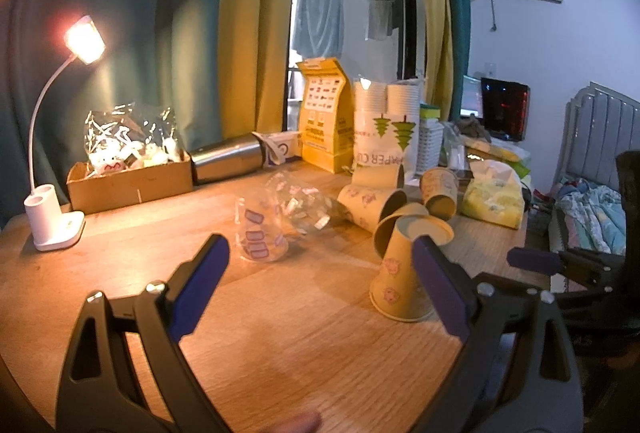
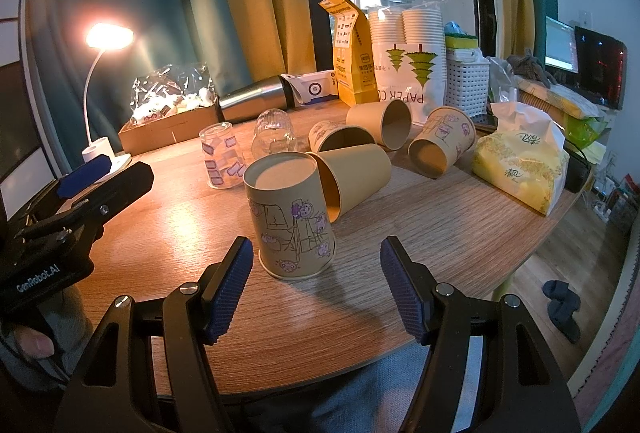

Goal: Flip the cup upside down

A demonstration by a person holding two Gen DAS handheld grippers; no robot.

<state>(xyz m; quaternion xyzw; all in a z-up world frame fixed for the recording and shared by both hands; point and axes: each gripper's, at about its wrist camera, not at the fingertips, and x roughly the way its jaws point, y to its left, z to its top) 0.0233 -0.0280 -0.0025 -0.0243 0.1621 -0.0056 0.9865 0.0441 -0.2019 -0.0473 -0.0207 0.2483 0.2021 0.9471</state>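
Only the right wrist view shows the printed paper cup (image 2: pixel 291 219) standing fully upside down, clear of the right gripper (image 2: pixel 316 289), whose jaws are wide. The left gripper (image 1: pixel 320 289) is also wide and holds nothing. Bare table (image 2: pixel 192 233) lies at 9 o'clock of the cup.

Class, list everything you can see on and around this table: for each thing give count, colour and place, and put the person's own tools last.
Upside-down paper cup: one, tan, purple drawings, front centre.
Paper cups on their sides: four, tan, behind it.
Glass cups: two, clear, upside down, left of centre.
Desk lamp: one, white, lit, far left.
Cardboard box: one, brown, back left.
Steel flask: one, silver, lying at back.
Paper cup pack: one, white, back.
Tissue pack: one, yellow, right.
Table: one, wooden.
Left gripper: jaws open.
Right gripper: jaws open.
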